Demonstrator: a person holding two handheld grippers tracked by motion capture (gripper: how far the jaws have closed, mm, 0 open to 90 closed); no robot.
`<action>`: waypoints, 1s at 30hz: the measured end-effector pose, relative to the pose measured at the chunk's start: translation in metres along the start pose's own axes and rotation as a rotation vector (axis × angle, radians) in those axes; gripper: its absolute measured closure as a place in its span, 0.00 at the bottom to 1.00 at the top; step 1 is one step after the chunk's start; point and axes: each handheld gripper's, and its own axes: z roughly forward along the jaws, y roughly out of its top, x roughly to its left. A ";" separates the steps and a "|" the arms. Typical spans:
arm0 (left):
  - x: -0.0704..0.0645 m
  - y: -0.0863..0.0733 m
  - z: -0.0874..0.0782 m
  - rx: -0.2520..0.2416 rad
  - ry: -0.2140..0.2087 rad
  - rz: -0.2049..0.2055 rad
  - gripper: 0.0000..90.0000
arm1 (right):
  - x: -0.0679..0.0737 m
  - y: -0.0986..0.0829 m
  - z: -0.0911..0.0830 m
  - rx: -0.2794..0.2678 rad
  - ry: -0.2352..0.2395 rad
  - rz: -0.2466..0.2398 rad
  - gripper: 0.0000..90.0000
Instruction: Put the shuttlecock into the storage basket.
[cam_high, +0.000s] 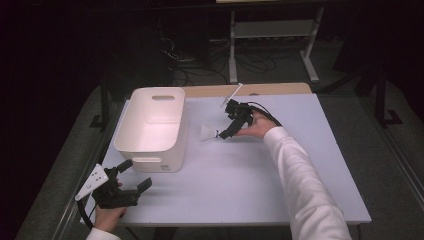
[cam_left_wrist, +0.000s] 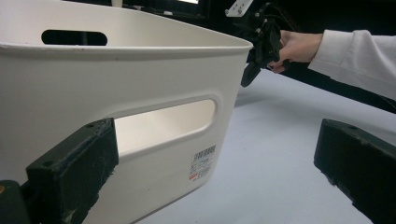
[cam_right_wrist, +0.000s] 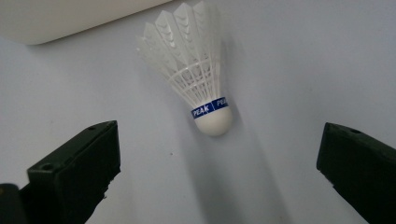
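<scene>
Jaws on my left gripper (cam_high: 134, 176) stand wide apart with nothing between them; I have it at the near left corner of the desk (cam_high: 240, 190), my left hand (cam_high: 107, 215) just over the near edge. In the left gripper view, its near jaw sits just in front of the handle slot in the near end wall of the white bin (cam_left_wrist: 140, 121), though I cannot tell whether it touches. A barcode label (cam_left_wrist: 204, 161) is stuck below that slot. The bin stands along the left side of the desk, its long sides running near to far. Past the desk's middle, just right of the bin, the shuttlecock (cam_right_wrist: 194, 77) lies on its side on the bare surface, cork toward my right gripper (cam_high: 220, 134). That gripper's jaws are spread wide too, flanking the cork without touching it. My right hand (cam_high: 257, 125) and white sleeve (cam_high: 305, 185) reach in from the near right.
</scene>
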 end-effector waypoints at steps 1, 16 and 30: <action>0.000 0.000 0.000 0.002 0.000 0.000 0.00 | 0.000 0.000 0.002 0.000 0.001 0.000 0.00; 0.000 0.000 0.001 0.002 -0.006 -0.006 0.00 | -0.005 -0.003 0.018 0.026 -0.017 -0.028 0.14; 0.000 0.000 0.001 0.006 -0.011 -0.006 0.00 | -0.004 -0.004 0.030 0.033 0.047 -0.052 0.39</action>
